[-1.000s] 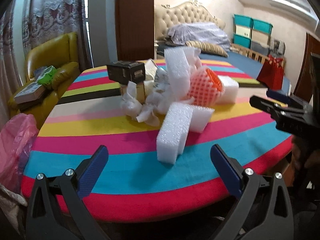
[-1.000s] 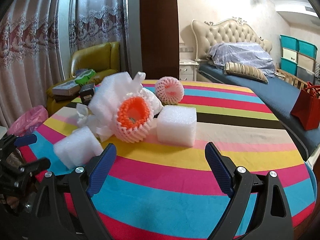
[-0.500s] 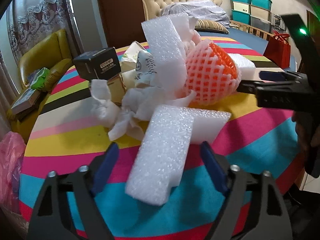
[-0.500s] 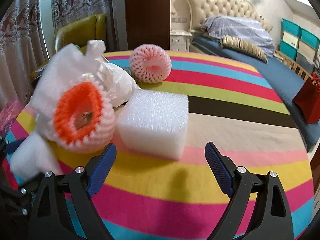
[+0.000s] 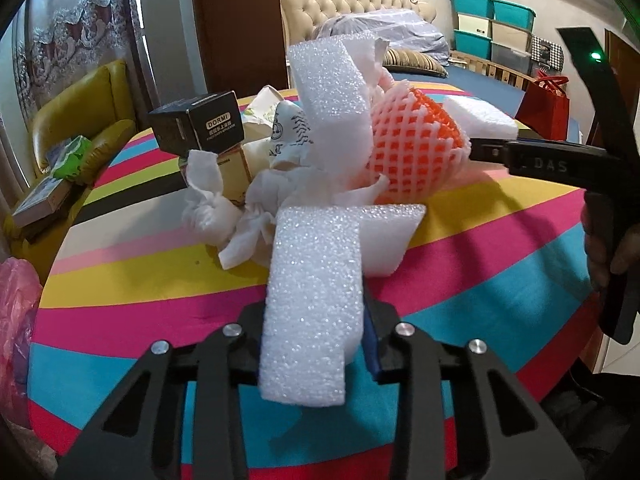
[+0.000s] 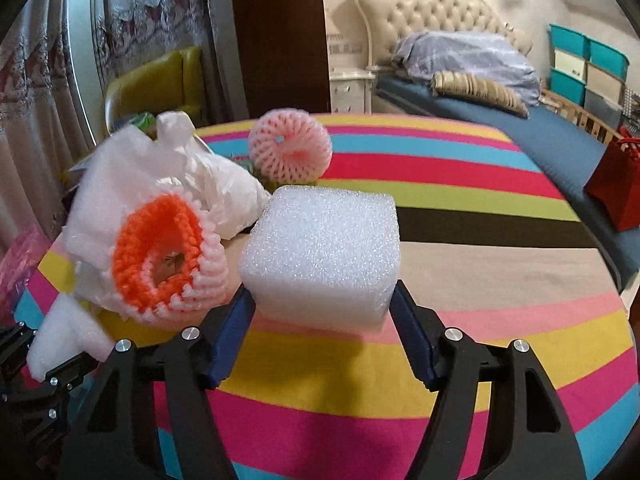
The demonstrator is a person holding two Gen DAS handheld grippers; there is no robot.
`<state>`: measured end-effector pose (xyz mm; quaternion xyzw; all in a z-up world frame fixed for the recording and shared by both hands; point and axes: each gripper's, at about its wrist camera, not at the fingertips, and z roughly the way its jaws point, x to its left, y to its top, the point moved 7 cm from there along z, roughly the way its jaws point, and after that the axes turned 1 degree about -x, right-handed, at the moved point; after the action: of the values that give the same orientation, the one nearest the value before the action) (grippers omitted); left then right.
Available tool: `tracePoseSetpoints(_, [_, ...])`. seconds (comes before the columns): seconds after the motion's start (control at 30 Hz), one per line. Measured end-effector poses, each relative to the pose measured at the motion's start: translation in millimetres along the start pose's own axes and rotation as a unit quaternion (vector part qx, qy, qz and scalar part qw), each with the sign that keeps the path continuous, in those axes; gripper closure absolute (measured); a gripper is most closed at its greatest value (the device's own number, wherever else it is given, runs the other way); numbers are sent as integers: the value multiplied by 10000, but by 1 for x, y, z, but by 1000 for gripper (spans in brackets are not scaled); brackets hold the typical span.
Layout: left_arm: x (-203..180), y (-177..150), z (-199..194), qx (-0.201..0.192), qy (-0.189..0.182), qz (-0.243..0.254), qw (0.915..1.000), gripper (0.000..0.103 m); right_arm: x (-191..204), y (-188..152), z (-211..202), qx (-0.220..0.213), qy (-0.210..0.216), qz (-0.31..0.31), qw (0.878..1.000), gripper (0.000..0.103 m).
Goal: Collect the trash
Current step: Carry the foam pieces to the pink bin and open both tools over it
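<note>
A pile of trash lies on the striped round table (image 5: 120, 280): white foam pieces, crumpled tissue (image 5: 224, 212), an orange foam fruit net (image 5: 412, 148) and a black box (image 5: 200, 126). My left gripper (image 5: 316, 340) is shut on a long white foam slab (image 5: 316, 292) at the pile's near edge. My right gripper (image 6: 320, 332) has closed onto both sides of a white foam block (image 6: 324, 256) that rests on the table. The orange net (image 6: 164, 256) lies just left of that block, and a pink fruit net (image 6: 290, 152) lies behind it.
A pink plastic bag (image 5: 16, 320) hangs at the table's left edge. A yellow armchair (image 5: 80, 120) with books stands beyond it. A bed (image 6: 480, 92) and a red gift bag (image 6: 618, 184) are on the right.
Both grippers moved forward into the pile. The left jaws closed on the long foam slab. The right jaws narrowed onto the foam block.
</note>
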<state>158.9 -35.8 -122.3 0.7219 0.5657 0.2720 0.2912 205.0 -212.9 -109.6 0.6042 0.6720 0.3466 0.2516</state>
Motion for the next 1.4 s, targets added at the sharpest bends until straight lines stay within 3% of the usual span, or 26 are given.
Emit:
tracePoseSetpoints(0.27, [6, -5, -13, -243, 47, -211, 9995, 69, 6, -14, -45, -491, 106, -109, 9987, 38])
tracePoseSetpoints(0.6, [24, -2, -47, -889, 188, -544, 9944, 69, 42, -29, -99, -1047, 453, -658, 9913, 38])
tracePoseSetpoints(0.83, [59, -9, -85, -1388, 501, -997, 9840, 69, 98, -35, -115, -1199, 993, -1365, 9783, 38])
tracePoseSetpoints(1.1, [114, -37, -124, -1626, 940, -1478, 9710, 69, 175, -40, -123, -1243, 1576, -2133, 9561, 38])
tracePoseSetpoints(1.3, [165, -60, -161, -1777, 1537, -1733, 9564, 69, 236, -32, -118, -1140, 2162, -2479, 9374, 38])
tracePoseSetpoints(1.4, [198, -73, -181, -1830, 1812, -2010, 9451, 69, 270, -26, -112, -1045, 2410, -2647, 9278, 38])
